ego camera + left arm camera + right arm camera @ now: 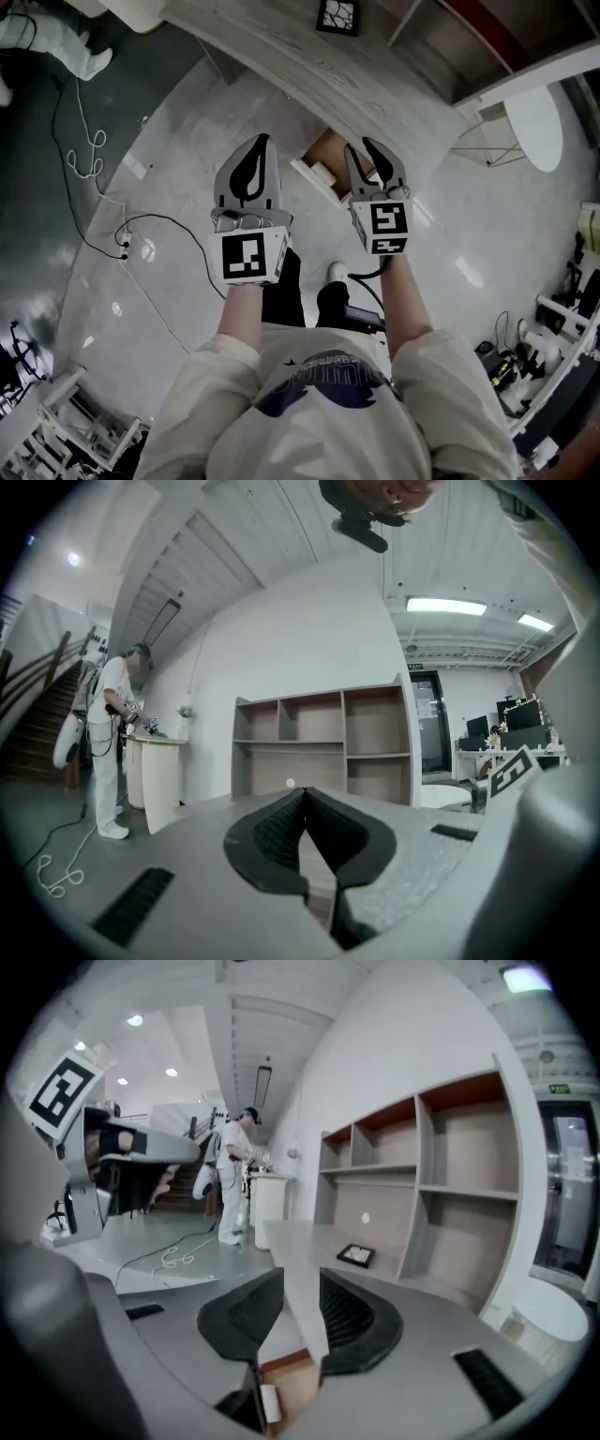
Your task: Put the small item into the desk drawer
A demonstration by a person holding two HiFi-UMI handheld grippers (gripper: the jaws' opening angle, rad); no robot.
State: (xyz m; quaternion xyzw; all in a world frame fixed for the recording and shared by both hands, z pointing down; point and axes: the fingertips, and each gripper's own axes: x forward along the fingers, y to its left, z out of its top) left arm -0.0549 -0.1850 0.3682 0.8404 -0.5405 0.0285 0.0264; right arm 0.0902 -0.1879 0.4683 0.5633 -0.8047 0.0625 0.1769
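The wooden desk drawer [328, 157] stands pulled out under the pale desk top [375, 80]. A small white item [322, 172] lies inside it near the front wall. It shows again as the small white item [270, 1402] in the brown drawer [292, 1387] low in the right gripper view. My right gripper [359, 148] hovers above the drawer; the right gripper [301, 1279] is open with nothing between its pads. My left gripper [265, 141] is held beside it over the floor; the left gripper [302, 795] is shut and empty, tips touching.
A black picture frame [337, 16] lies on the desk. An open shelf unit [319, 742] stands against the wall behind. A round white table [534, 127] is to the right. Cables [94, 169] trail over the floor at left. Another person [108, 742] stands by a white counter.
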